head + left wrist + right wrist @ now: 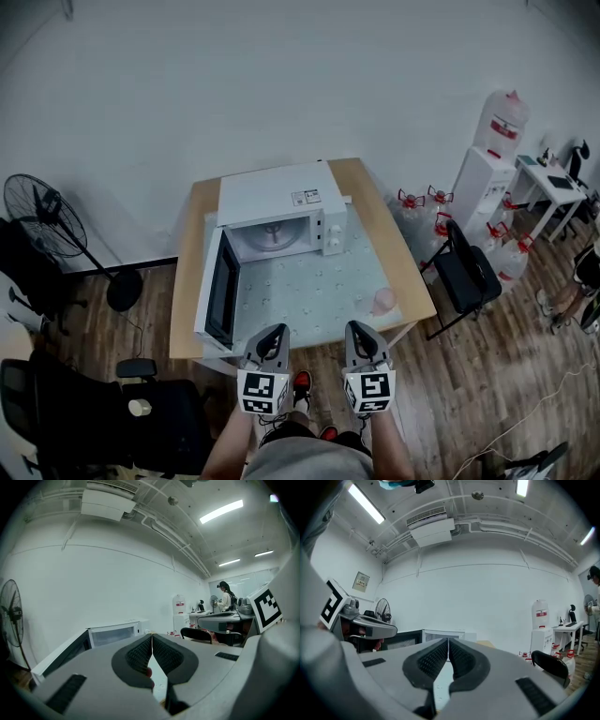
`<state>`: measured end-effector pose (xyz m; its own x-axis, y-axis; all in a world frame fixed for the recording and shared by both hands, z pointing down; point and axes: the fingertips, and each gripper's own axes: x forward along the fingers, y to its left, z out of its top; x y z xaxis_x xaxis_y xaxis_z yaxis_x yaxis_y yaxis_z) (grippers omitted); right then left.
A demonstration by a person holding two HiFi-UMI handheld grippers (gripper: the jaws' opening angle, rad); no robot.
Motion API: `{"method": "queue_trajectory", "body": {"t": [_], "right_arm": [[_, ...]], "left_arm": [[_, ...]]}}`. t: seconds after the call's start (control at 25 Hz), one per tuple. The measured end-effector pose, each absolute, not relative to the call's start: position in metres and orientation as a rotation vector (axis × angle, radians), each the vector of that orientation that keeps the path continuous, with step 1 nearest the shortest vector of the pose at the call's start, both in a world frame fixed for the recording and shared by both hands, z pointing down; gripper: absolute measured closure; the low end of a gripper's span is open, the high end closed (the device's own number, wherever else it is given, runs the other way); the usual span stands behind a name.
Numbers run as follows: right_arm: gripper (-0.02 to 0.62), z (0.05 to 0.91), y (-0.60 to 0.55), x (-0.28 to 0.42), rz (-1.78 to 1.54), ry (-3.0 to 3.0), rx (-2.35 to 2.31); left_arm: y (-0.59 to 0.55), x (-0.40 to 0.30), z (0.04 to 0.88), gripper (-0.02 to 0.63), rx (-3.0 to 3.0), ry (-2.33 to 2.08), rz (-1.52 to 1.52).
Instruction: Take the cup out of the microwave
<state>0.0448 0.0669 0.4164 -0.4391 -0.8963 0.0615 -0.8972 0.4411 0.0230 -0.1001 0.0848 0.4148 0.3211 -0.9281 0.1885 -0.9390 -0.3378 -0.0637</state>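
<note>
The pale pink translucent plastic cup (383,301) stood outside the white boxy microwave oven (281,199), on the light wooden tabletop (401,258) in front of the oven and off to its right, near the tabletop's corner. The left gripper (273,330) and the right gripper (360,327) hung side by side at the tabletop's near edge, further from the oven than the cup was. The cup sat just beyond the right gripper, a little to its outer side and clear of it.

The left gripper's dark ribbed fingers (139,656) were pressed together at their tips with nothing between them. The right gripper's fingers (433,660) were likewise closed and empty. A small reddish patch showed in the gap low under the left fingers, too little of it to say what it was.

The oven's black-windowed door (219,289) stood swung wide open on its left side, reaching toward the left gripper, and the cavity showed only its round glass turntable (274,233). Left of the oven a black pedestal fan (39,212) stood on the wooden floor. To the oven's right were a black chair (466,272) and a white water dispenser (489,176).
</note>
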Motion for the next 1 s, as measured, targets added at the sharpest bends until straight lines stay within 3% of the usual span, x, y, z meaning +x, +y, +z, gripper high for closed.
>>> {"method": "queue_trajectory", "body": {"t": [1.0], "right_arm": [[0.578,0.4119,0.0689,0.0462,0.014,-2.618,1.640]], "left_arm": [[0.0841,-0.0983,0.4095,0.583,2.524,-1.775,0.300]]}}
